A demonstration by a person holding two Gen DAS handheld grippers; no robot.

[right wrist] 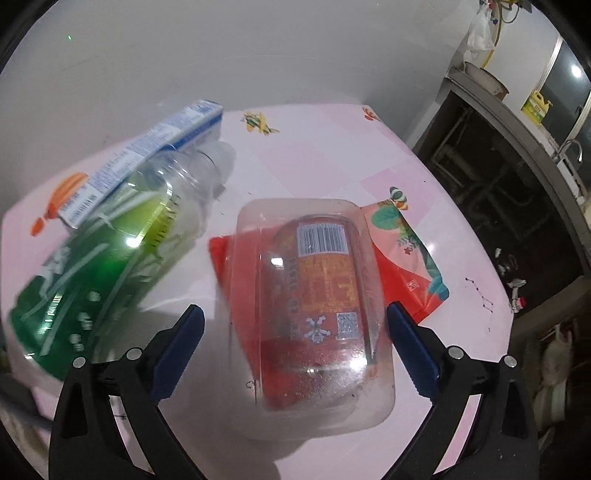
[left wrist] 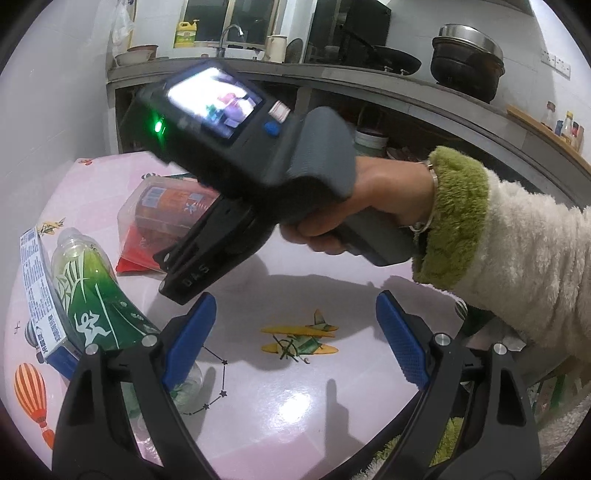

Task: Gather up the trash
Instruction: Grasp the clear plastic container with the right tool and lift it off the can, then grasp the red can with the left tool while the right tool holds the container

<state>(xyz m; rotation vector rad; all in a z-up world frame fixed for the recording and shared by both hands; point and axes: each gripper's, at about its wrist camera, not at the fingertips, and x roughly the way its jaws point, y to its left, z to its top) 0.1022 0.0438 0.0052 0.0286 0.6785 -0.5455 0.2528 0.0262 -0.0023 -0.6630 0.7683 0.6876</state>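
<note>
A clear plastic box point(right wrist: 314, 295) with an orange-red can point(right wrist: 321, 280) under or inside it lies on a red wrapper point(right wrist: 406, 273) on the pink table point(right wrist: 332, 155). My right gripper point(right wrist: 295, 347) is open, its blue pads either side of the box's near end, just above it. The box also shows in the left wrist view point(left wrist: 162, 214), partly hidden by the right gripper's body point(left wrist: 229, 155). A green-labelled plastic bottle point(right wrist: 110, 251) and a blue-white carton point(right wrist: 147, 147) lie to the left; in the left wrist view the bottle point(left wrist: 96, 295) lies beside my open, empty left gripper point(left wrist: 295, 339).
A wall bounds the table's far side. A steel kitchen counter point(left wrist: 332, 77) with pots point(left wrist: 465, 62), a sink tap and a yellow jug point(left wrist: 184, 35) stands behind the table. The table's right edge point(right wrist: 491, 258) drops off toward dark shelving.
</note>
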